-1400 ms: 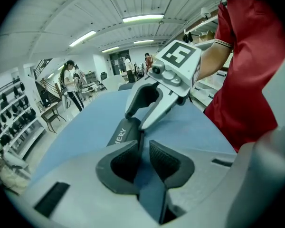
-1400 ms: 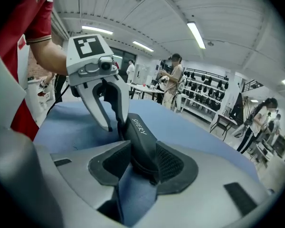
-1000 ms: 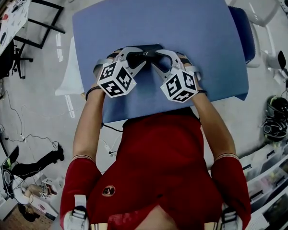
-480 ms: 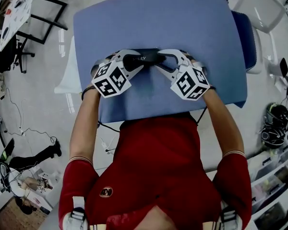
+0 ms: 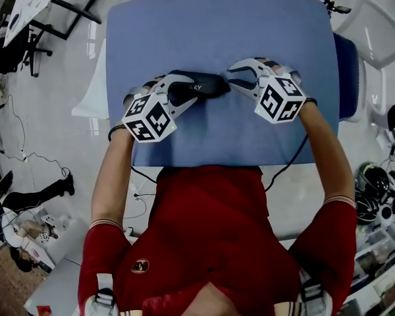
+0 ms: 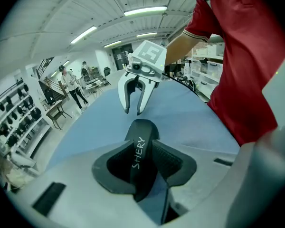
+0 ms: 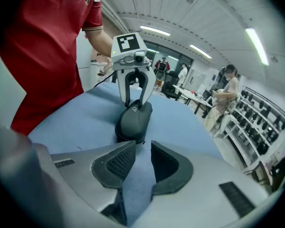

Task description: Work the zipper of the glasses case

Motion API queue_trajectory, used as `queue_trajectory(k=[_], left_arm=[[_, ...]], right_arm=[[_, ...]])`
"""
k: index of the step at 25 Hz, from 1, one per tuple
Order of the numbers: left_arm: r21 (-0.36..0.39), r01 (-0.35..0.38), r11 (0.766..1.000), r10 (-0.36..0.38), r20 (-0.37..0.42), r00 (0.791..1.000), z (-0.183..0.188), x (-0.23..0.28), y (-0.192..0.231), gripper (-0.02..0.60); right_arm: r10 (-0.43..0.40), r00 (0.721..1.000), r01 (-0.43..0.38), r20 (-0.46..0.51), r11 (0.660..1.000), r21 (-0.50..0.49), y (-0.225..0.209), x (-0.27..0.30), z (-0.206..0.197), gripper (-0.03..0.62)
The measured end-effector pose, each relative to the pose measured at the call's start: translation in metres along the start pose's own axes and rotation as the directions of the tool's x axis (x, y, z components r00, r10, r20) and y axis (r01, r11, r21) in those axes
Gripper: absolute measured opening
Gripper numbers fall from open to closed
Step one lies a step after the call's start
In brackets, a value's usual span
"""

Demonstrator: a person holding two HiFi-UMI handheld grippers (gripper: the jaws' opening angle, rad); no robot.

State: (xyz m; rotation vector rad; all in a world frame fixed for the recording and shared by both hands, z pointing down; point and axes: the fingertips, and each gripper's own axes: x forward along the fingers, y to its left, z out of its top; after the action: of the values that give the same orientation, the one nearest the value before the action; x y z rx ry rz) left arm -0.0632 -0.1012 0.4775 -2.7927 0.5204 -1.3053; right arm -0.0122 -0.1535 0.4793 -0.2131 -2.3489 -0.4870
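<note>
An open workshop-style lab: ceiling strip lights [image 6: 145,11], loose floor cables [image 5: 23,157] at nine o'clock, gear racks [image 7: 259,120] at three o'clock.

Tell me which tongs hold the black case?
The left tongs: the glasses case sits clamped between its pads, which just eased wider. The right tongs, just closing, span only blue cloth.

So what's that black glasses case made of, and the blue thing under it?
The glasses case looks like a stiff shell with a matte black fabric or leather-like skin. It keeps its rounded shape and barely shines, but which covering it is I cannot tell. The blue table cover looks like soft matte cloth or felt, with an even colour and no glare.
</note>
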Motion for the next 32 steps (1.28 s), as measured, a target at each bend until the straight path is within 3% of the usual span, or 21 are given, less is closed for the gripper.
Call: queue_trajectory(k=[4,9,14,20,23,27,32], left_arm=[[0.003,-0.003,1.0,0.003,-0.004,1.0,0.001,0.001,0.003,0.103],[0.006,-0.006,1.0,0.007,-0.027,1.0,0.0,0.001,0.005,0.103],[0.007,0.001,1.0,-0.001,-0.052,0.999,-0.001,0.0,0.004,0.103],[0.01,0.004,1.0,-0.003,-0.058,0.998,-0.002,0.0,0.006,0.103],[0.0,-0.003,1.0,0.003,-0.057,0.998,-0.003,0.001,0.005,0.103],[-0.014,-0.016,1.0,0.016,-0.053,0.998,-0.004,-0.001,0.006,0.103],[-0.019,-0.025,1.0,0.024,-0.058,0.998,-0.005,0.0,0.006,0.103]], right_arm=[[0.116,0.993,-0.117,-0.015,0.985,-0.13,-0.001,0.012,-0.009,0.097],[0.215,0.976,-0.216,-0.034,0.932,-0.292,-0.004,0.029,-0.015,0.081],[0.329,0.943,-0.322,-0.057,0.849,-0.42,0.001,0.041,-0.014,0.081],[0.35,0.932,-0.332,-0.098,0.712,-0.619,0.002,0.048,-0.011,0.083],[0.361,0.926,-0.34,-0.113,0.662,-0.668,0.005,0.049,-0.012,0.074],[0.355,0.928,-0.333,-0.114,0.65,-0.683,0.002,0.049,-0.009,0.026],[0.353,0.928,-0.348,-0.124,0.694,-0.63,0.0,0.045,-0.013,0.025]])
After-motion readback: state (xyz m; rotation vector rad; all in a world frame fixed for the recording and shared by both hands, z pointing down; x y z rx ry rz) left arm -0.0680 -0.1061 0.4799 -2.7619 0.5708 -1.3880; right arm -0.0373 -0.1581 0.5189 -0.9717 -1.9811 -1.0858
